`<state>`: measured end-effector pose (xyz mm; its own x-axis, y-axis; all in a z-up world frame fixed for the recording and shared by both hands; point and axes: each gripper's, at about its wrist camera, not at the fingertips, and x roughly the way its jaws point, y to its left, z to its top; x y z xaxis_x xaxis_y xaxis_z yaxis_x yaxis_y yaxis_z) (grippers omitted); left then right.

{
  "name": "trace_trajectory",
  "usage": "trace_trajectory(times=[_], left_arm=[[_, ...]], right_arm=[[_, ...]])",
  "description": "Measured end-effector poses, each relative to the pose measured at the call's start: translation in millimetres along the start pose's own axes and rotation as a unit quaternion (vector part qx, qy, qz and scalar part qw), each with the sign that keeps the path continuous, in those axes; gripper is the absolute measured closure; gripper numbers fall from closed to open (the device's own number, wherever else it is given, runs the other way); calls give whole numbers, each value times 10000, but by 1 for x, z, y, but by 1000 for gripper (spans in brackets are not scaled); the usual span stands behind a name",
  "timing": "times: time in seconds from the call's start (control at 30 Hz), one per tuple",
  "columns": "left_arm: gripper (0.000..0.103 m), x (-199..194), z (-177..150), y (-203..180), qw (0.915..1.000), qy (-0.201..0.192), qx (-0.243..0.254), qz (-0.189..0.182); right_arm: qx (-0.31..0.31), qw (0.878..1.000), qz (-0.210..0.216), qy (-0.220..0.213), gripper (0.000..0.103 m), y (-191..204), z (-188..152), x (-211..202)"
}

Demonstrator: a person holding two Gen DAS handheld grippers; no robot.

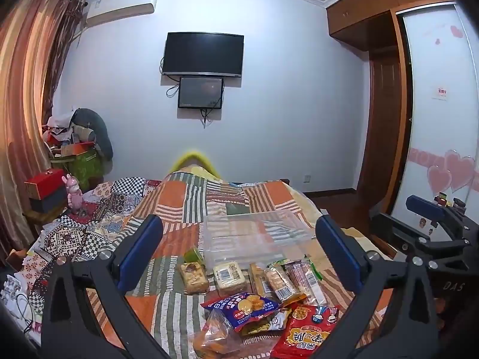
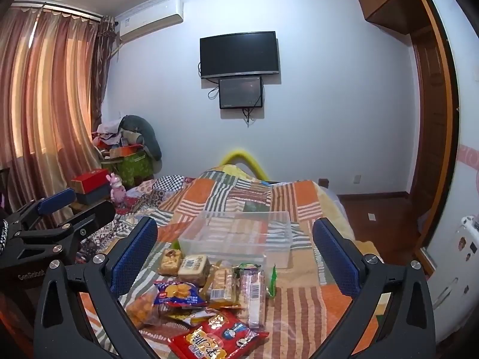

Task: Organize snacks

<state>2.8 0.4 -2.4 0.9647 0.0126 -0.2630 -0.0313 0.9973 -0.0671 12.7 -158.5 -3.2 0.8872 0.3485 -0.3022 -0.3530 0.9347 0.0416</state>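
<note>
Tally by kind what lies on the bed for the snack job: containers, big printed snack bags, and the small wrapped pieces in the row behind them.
Clear plastic bin: 1
Printed snack bags, red bag and blue bag: 2
Clear bag of orange snacks: 1
Small wrapped pieces: about 5; overlap hides the exact number
Total: about 9

The bin is clear, smooth plastic. The red snack bag is glossy foil-like film. The patchwork bedspread is matt woven cloth. The right claw has matt black plastic arms and textured blue pads.
</note>
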Motion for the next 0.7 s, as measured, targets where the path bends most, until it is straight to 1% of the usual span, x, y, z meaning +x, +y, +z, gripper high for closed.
trace_trajectory(times=[0.7], left_arm=[[0,3,0,3,10000,26,-18,0]], right_arm=[[4,10000,10,5,0,0,3,-2]])
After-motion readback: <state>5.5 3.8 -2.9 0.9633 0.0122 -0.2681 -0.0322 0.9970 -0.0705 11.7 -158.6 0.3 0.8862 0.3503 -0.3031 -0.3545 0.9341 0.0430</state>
